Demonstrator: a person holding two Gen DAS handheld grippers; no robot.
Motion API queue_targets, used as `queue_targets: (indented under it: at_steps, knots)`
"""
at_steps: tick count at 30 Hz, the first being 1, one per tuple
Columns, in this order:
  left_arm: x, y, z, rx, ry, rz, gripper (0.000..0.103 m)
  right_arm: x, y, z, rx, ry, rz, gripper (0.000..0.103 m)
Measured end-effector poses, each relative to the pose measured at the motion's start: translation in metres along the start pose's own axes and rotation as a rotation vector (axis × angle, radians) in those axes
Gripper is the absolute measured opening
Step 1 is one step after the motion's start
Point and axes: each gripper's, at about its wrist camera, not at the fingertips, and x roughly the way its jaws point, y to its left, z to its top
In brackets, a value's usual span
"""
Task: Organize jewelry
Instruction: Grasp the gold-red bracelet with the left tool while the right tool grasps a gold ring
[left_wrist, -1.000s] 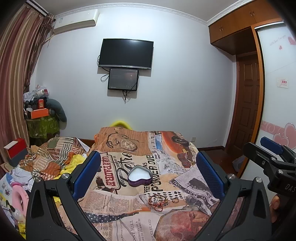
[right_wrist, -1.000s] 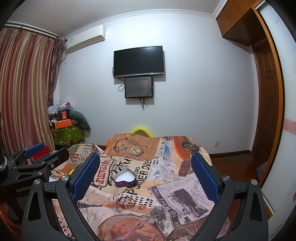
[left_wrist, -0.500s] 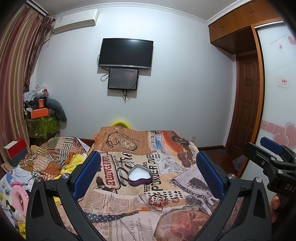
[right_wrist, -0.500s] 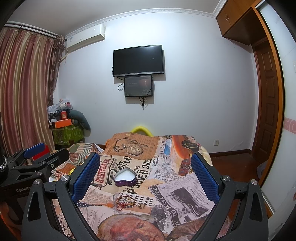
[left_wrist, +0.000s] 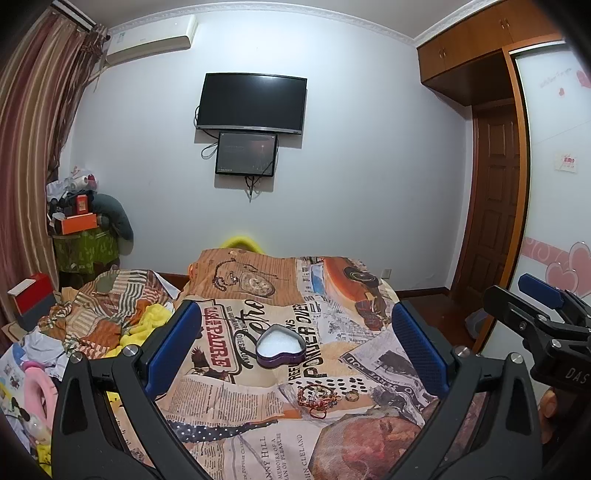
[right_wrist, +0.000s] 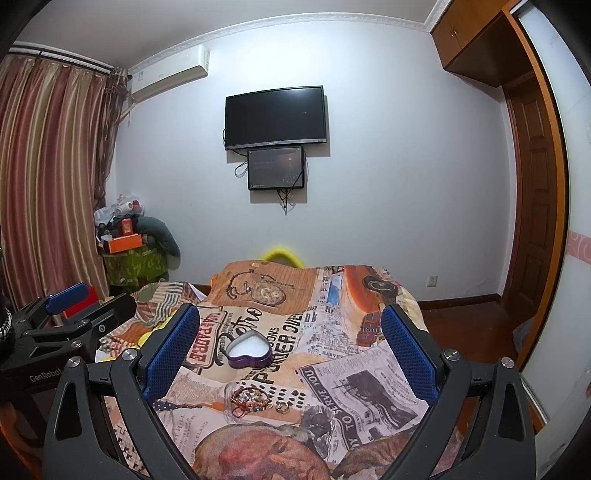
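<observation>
Bedroom clutter frames a bed spread (left_wrist: 258, 402) printed like newspaper. Both the left gripper (left_wrist: 295, 343) and the right gripper (right_wrist: 290, 341) are held wide apart, empty, above the near edge. Between the fingers lies a tangle of beaded bracelets (left_wrist: 317, 397) with 1 ring (left_wrist: 351, 396) just right; farther off sits the open heart-shaped box (left_wrist: 280, 349), white-lined and apparently empty. Nothing is judged sorted yet. Individual pieces in the tangle cannot be separated by eye

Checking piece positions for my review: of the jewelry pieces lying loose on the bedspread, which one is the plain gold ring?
The gold ring lies alone, just right of the tangled red beaded bracelets.
</observation>
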Motion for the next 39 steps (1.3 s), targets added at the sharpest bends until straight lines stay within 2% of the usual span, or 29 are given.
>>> queue_targets:
  at_steps: [6, 12, 26, 31, 35, 39]
  knots:
    - [0.012, 0.003, -0.004, 0.000, 0.028, 0.006, 0.103, 0.011, -0.003, -0.003, 0.005, 0.032, -0.003, 0.098]
    - [0.035, 0.013, -0.013, -0.007, 0.094, 0.014, 0.103, 0.031, -0.008, -0.011, 0.013, 0.090, -0.012, 0.098]
    - [0.119, 0.027, -0.059, -0.027, 0.313, 0.033, 0.103, 0.101, -0.026, -0.052, 0.014, 0.328, -0.048, 0.098]
    - [0.147, 0.036, -0.081, -0.041, 0.394, 0.045, 0.093, 0.123, -0.034, -0.072, 0.011, 0.408, -0.045, 0.098]
    - [0.166, 0.043, -0.100, -0.065, 0.489, 0.030, 0.084, 0.135, -0.036, -0.084, 0.008, 0.456, -0.035, 0.098]
    - [0.177, 0.044, -0.117, -0.076, 0.556, 0.010, 0.070, 0.146, -0.036, -0.096, 0.011, 0.503, -0.010, 0.098]
